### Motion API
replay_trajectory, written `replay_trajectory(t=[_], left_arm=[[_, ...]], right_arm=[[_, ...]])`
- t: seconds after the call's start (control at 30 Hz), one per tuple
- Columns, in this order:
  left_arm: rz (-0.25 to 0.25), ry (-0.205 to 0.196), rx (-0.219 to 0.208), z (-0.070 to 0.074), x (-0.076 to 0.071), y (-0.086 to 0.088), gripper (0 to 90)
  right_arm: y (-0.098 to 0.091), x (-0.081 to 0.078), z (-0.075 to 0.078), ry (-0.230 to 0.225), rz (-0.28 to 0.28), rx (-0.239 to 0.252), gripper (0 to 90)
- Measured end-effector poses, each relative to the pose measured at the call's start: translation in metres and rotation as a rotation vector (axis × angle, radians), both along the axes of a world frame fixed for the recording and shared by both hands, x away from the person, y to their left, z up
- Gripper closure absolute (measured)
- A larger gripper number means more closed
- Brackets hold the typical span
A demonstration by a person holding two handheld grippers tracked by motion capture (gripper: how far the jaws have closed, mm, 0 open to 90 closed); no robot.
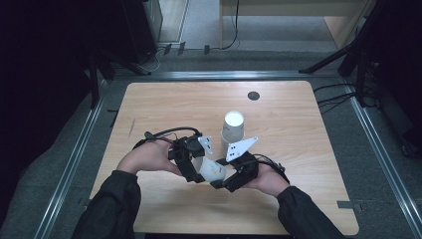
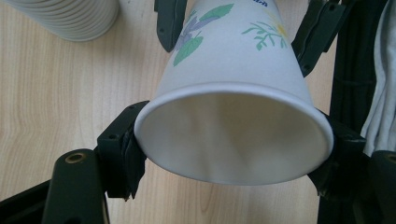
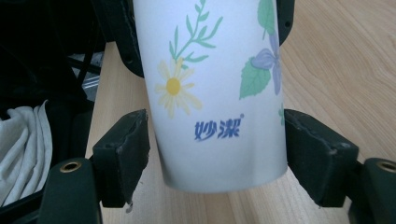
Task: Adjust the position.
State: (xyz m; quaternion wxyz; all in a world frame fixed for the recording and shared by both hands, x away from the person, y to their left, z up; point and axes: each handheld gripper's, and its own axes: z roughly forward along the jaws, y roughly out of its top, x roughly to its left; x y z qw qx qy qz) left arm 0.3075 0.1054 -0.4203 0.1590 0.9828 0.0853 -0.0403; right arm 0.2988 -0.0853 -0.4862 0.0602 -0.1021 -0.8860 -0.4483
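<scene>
Surface: a light wooden table (image 1: 164, 104) with rounded corners and a fine straight grain; a small dark round insert (image 1: 253, 95) is set near its far edge.
Room: dim grey floor around the table, metal rails (image 1: 74, 154) along the left, far and right sides, dark stands and trailing cables at both sides, pale wooden furniture beyond the far rail.
Left gripper (image 1: 191, 169): held in the person's left hand, black matte jaws with worn pads; they clamp the rolled rim end of the paper cup (image 1: 213, 169), one pad on each side.
Paper cup, position: lying sideways just above the table's near middle, between the two grippers.
Paper cup, look: white, smooth, tapered; printed with a yellow daisy, green sprigs, a purple flower with leaves and blue characters; the mouth is pressed into an oval, inside plain white.
Right gripper (image 1: 222, 181): held in the right hand; its jaws straddle the cup's base end, a thin gap showing at each pad, so not pressing.
Stack of paper cups (image 1: 232, 127): upright, ribbed by nested rims, just beyond the grippers.
</scene>
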Motion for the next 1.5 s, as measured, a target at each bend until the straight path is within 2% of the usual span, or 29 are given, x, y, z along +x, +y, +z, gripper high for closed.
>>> replay_trajectory(t=[0.27, 0.47, 0.63, 0.7, 0.8, 0.9, 0.93, 1.03, 1.1, 1.17, 1.3, 1.4, 1.47, 1.5], left_arm=[[-0.017, 0.001, 0.012, -0.001, -0.003, -0.005, 25.1], [-0.034, -0.005, 0.005, 0.001, -0.007, -0.008, 25.1], [-0.045, -0.01, 0.0, 0.001, -0.008, -0.007, 25.0], [-0.051, -0.021, -0.01, 0.001, -0.007, -0.007, 24.1], [-0.054, -0.015, -0.017, 0.0, -0.007, -0.006, 22.2], [-0.067, -0.038, -0.03, -0.001, -0.007, -0.004, 16.7], [-0.059, -0.052, -0.044, -0.001, -0.007, -0.003, 14.4], [-0.038, -0.057, -0.07, 0.0, -0.005, 0.001, 12.7], [-0.033, -0.054, -0.078, 0.001, -0.004, 0.002, 12.7], [-0.002, -0.042, -0.117, 0.0, -0.003, 0.009, 12.7], [0.014, -0.044, -0.135, 0.0, -0.002, 0.016, 12.8], [0.026, -0.038, -0.168, 0.0, -0.002, 0.024, 12.8], [0.042, -0.031, -0.207, -0.001, -0.002, 0.031, 13.0], [0.042, -0.031, -0.207, -0.001, -0.002, 0.031, 13.0]], right_arm=[[0.004, -0.003, -0.002, -0.006, 0.029, -0.007, 28.4], [0.005, -0.005, -0.001, -0.013, 0.057, 0.002, 33.3], [0.005, -0.006, 0.0, -0.021, 0.06, -0.001, 34.4], [0.005, -0.006, 0.001, -0.028, 0.058, -0.003, 34.4], [0.005, -0.005, 0.002, -0.032, 0.057, -0.005, 34.2], [0.004, -0.005, 0.002, -0.037, 0.054, -0.008, 34.1], [0.003, -0.005, 0.003, -0.037, 0.052, -0.008, 34.1], [0.001, -0.004, 0.004, -0.042, 0.043, -0.005, 34.1], [-0.001, -0.003, 0.006, -0.047, 0.039, 0.003, 34.1], [-0.005, -0.002, 0.009, -0.051, 0.027, 0.019, 34.1], [-0.012, 0.0, 0.014, -0.047, 0.009, 0.039, 34.1], [-0.016, 0.001, 0.016, -0.053, -0.001, 0.053, 34.1], [-0.021, 0.002, 0.019, -0.058, -0.008, 0.067, 34.1], [-0.021, 0.002, 0.019, -0.058, -0.008, 0.067, 34.1]])
